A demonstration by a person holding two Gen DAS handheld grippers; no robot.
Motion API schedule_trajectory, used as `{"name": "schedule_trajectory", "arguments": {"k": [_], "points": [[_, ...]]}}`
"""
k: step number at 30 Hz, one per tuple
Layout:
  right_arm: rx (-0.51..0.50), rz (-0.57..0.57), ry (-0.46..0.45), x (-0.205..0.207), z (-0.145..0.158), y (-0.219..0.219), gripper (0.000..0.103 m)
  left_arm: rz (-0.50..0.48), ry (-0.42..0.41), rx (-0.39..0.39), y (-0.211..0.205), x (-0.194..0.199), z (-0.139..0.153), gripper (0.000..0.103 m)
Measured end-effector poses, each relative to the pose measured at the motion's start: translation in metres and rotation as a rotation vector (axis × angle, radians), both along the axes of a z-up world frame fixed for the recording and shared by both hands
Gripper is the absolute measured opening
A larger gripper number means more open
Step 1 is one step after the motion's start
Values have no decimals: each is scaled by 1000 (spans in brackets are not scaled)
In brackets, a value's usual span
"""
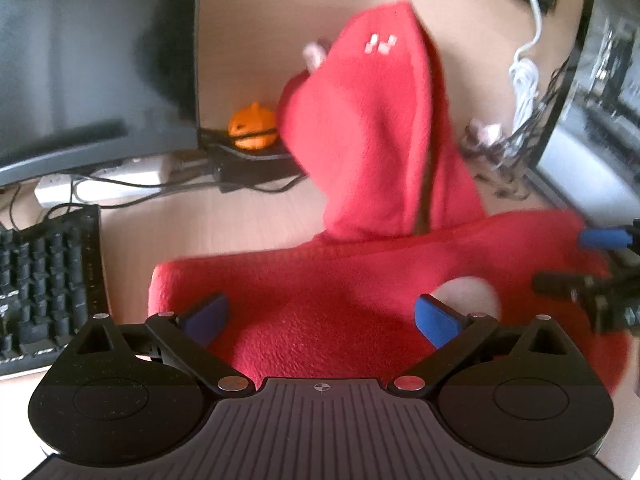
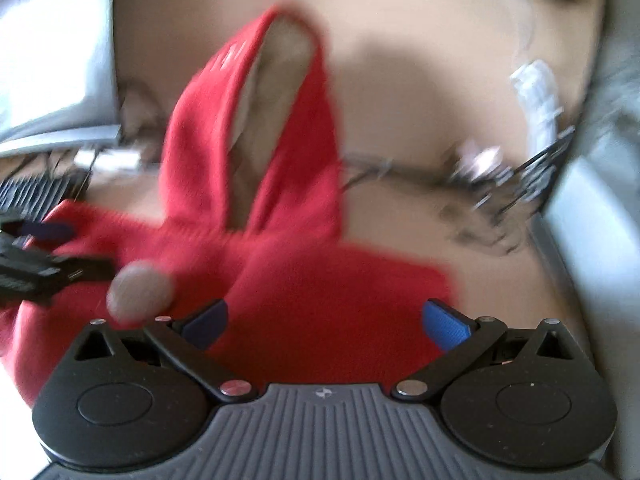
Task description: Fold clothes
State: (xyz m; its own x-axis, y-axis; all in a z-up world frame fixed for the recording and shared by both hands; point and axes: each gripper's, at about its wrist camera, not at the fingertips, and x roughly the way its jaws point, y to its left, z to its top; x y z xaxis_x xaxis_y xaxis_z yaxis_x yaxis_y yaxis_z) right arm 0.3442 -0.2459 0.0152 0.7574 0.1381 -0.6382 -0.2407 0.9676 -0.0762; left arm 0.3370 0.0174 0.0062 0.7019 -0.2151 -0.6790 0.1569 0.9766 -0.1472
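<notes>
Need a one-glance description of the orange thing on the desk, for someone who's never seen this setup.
Start at the big dark monitor on the left of the wooden desk in the left wrist view. At its lower right corner, on a black box with cables, sits the small orange pumpkin-shaped object, just left of the red fleece hoodie. It is the only orange item there.

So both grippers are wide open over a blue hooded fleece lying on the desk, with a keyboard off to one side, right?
Nearly. The hooded fleece is red, not blue; only the gripper pads are blue. The left wrist view shows it clearly. Both the left gripper and right gripper are open, and the keyboard sits beside it.
</notes>
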Motion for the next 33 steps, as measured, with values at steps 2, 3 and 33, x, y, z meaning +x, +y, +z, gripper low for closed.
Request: {"name": "schedule_trajectory", "arguments": {"k": [2, 3, 33], "points": [[-79, -83, -49, 0, 0, -10, 103, -20, -8, -55, -2, -10, 13, 101], [-133, -122, -43, 6, -7, -15, 103, -37, -7, -91, -5, -13, 17, 101], [377, 121, 281, 81, -50, -31, 103, -57, 195, -184, -46, -10, -13, 101]]}}
